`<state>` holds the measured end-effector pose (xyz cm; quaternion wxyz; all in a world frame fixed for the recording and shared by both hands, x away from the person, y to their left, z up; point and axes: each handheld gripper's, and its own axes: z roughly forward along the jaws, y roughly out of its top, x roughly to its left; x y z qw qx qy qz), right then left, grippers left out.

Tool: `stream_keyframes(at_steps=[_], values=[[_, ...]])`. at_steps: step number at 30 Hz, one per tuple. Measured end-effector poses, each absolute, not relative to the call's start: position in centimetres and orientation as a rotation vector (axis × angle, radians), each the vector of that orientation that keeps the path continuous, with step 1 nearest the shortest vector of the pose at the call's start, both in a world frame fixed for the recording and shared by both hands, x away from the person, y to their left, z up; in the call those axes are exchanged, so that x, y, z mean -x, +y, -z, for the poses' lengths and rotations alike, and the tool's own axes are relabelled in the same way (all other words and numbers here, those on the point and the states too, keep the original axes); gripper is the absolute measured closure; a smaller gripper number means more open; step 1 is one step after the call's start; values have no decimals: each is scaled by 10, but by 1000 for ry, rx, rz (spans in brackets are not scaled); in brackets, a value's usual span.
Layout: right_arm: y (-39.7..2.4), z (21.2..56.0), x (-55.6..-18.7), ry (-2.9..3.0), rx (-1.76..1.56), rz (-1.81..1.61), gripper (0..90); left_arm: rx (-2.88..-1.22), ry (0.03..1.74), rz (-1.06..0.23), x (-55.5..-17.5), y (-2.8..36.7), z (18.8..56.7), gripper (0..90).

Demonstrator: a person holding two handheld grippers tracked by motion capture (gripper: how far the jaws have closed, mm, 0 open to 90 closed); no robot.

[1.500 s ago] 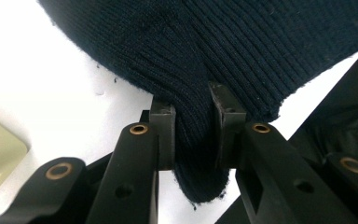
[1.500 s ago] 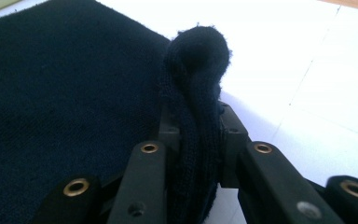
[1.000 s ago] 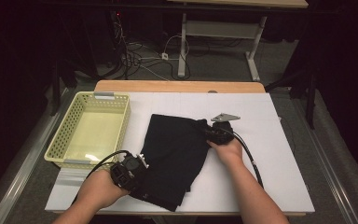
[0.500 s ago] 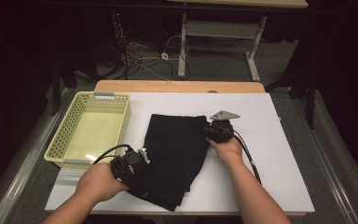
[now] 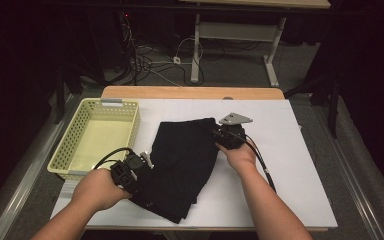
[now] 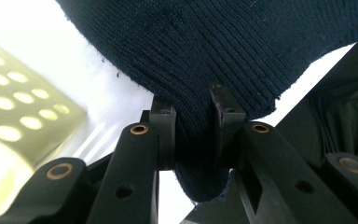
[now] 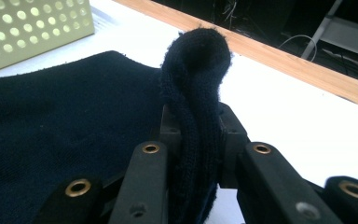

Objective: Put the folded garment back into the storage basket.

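Observation:
A dark navy knit garment (image 5: pixel 182 160) lies folded on the white table (image 5: pixel 290 165). My left gripper (image 5: pixel 139 167) is shut on the garment's near left edge; in the left gripper view the ribbed knit (image 6: pixel 200 60) is pinched between the two pads and hangs over them. My right gripper (image 5: pixel 219 135) is shut on the garment's far right corner; in the right gripper view a bunched fold of knit (image 7: pixel 196 84) rises between its jaws. Both held edges are lifted a little off the table.
A yellow perforated basket (image 5: pixel 97 137) stands empty at the table's left, close to my left gripper. The table's wooden far edge (image 5: pixel 192 92) runs behind the garment. Cables and a desk frame (image 5: pixel 230 35) lie on the floor beyond.
Both hands have risen slightly with the garment's edges in their jaws. The left hand has shifted a little toward the basket side. The grips have not changed.

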<state>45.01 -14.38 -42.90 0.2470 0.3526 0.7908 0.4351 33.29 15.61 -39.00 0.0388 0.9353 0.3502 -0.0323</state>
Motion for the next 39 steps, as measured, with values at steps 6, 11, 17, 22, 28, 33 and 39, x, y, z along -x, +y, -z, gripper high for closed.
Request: stream_keyframes(at_steps=[6,11,17,22,28,33,39], values=[[-134,430,-454,2169,-954,-1192,780,-2868,1098,119,-336,163,388,734],[-128,434,-457,2177,-951,-1194,779,-2878,1108,131,-339,166,388,735],[-128,442,-460,2192,-967,-1171,779,-2887,1105,145,-341,166,389,735],[-130,445,-461,2203,-967,-1154,777,-2897,1100,143,-343,166,390,735],[-132,449,-463,2217,-991,-1137,777,-2889,1112,149,-344,166,389,735],[-130,438,-459,2199,-974,-1170,777,-2887,1105,142,-345,166,380,734],[-128,423,-455,2185,-959,-1191,777,-2896,1114,134,-346,167,368,735]])
